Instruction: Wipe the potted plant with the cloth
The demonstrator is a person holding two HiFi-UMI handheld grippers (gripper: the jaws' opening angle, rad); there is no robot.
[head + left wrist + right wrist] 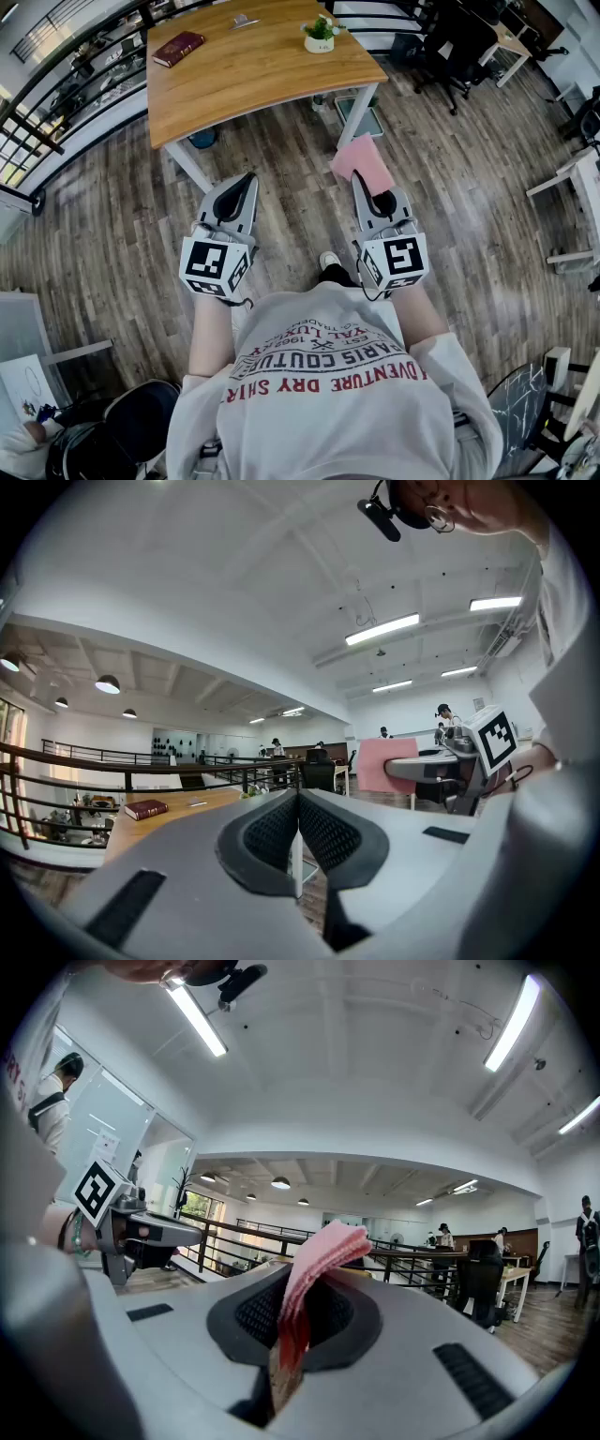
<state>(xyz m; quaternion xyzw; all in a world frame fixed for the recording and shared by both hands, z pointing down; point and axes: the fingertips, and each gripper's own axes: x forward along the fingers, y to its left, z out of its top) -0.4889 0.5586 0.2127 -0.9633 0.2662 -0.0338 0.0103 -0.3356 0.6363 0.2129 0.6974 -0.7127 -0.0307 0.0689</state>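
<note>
Wood-plank flooring [122, 234] fills most of the head view, with a dark railing [56, 103] along the left and a wooden table [262, 84] ahead of the person. On the table's left part lies a dark red book [177, 48]. Nearer the person, the left gripper [247, 178] is held level with its jaws pressed together and nothing between them. Further right, at the table's far right part, the potted plant [320, 34] stands upright in a small white pot, leaves pointing up, well apart from both grippers. The right gripper [367, 186] is also level, and its jaws pinch a folded pink cloth [361, 159], which juts forward past the tips, its long axis running along the gripper toward the table. The plant lies ahead of the cloth and a little to its left, beyond the table's near edge. The right hand looks the nearer one, so wiping likely calls for a forward reach over the tabletop.
</note>
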